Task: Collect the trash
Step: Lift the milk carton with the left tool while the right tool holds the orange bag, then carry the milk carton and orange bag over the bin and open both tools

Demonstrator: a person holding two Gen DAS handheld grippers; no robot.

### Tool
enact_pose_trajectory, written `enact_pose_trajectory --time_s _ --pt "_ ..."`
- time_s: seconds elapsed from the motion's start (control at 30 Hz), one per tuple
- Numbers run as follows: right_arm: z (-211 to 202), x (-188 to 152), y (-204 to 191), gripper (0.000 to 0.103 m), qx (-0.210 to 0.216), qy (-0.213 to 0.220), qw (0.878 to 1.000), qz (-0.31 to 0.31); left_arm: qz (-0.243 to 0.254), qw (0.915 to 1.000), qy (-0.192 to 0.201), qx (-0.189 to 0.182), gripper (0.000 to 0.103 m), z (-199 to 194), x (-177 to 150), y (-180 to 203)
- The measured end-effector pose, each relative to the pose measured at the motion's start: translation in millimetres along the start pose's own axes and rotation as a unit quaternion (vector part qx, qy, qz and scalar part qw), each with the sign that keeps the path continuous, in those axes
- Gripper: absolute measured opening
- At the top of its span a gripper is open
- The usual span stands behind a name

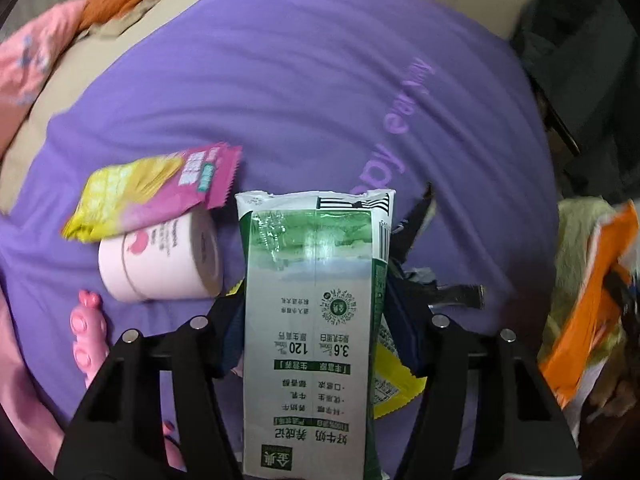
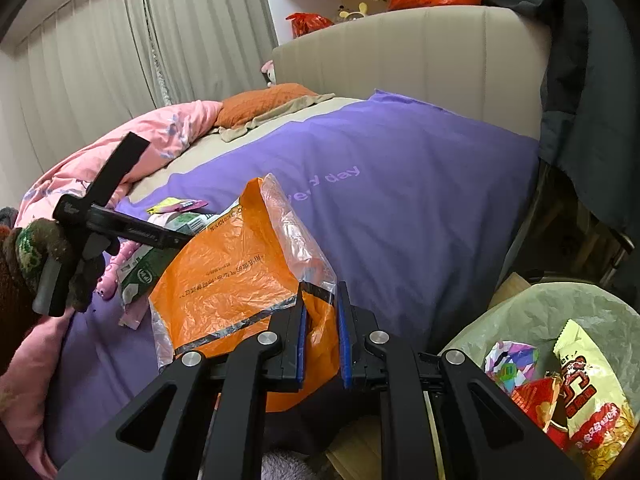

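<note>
- Nearest the left wrist camera, a green-and-white milk carton (image 1: 316,320) is seen lengthwise between the fingers of the left gripper (image 1: 312,304). The jaws are set wide on either side of it; whether the pads press on the carton cannot be told, as they are hidden behind it.
- In the right wrist view, the right gripper (image 2: 322,312) is closed almost fully, and an orange plastic bag (image 2: 228,276) is pinched between its blue pads (image 2: 343,344).
- A bin lined with a pale bag (image 2: 532,312) is seen low at the right of the right wrist view, beside the bed. Snack packets (image 2: 592,396) are already lying inside it, so part of the collecting is judged done.
- More trash is left on the purple bedsheet (image 1: 280,80): a pink-and-yellow wrapper (image 1: 152,192) is resting on a roll of toilet paper (image 1: 160,260), and a yellow wrapper (image 1: 394,380) is showing from under the carton.
- A pink toy (image 1: 88,332) is lying just beside the roll; it is judged not to be trash.
- The carton and the orange bag are both away from the bin, over the bed.
- The task is judged roughly midway: two items are in hand, at least two wrappers remain to be picked up.
</note>
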State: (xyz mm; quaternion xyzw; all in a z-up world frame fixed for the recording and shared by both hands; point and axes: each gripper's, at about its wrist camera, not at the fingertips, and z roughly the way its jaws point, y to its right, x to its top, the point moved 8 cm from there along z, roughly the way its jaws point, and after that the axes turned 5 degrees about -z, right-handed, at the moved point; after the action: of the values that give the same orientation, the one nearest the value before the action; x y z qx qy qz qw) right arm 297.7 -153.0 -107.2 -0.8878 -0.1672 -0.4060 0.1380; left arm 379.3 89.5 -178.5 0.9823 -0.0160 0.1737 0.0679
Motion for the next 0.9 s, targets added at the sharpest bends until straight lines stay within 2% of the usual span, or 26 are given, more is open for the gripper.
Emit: enact_pose_trajectory --time_s 0.1,0.27,0.37,0.5,0.7,0.9 --pt "-10 3 -2 0.014 -0.008 0.012 1.0 -0.014 -0.024 0.9975 0.058 -0.033 0.056 -36 5 4" --pt "-33 11 0 0.014 -0.021 0.038 0.999 -0.027 -0.016 0.9868 0.157 -0.037 0.056 -106 0 21" --pt "-48 16 1 0.014 -0.03 0.053 0.998 -0.032 -0.012 0.9762 0.213 -0.04 0.056 -144 -4 37" --pt "-79 24 13 0.014 -0.055 0.08 0.995 -0.04 0.016 0.9567 0.289 -0.033 0.056 -196 -7 72" --pt "-148 34 58 0.014 -0.115 0.127 0.985 -0.035 0.047 0.9322 0.351 -0.075 0.056 -254 -17 143" --pt "-210 16 113 0.014 -0.186 0.137 0.972 -0.037 0.066 0.9207 0.354 -0.15 0.056 -258 -32 237"
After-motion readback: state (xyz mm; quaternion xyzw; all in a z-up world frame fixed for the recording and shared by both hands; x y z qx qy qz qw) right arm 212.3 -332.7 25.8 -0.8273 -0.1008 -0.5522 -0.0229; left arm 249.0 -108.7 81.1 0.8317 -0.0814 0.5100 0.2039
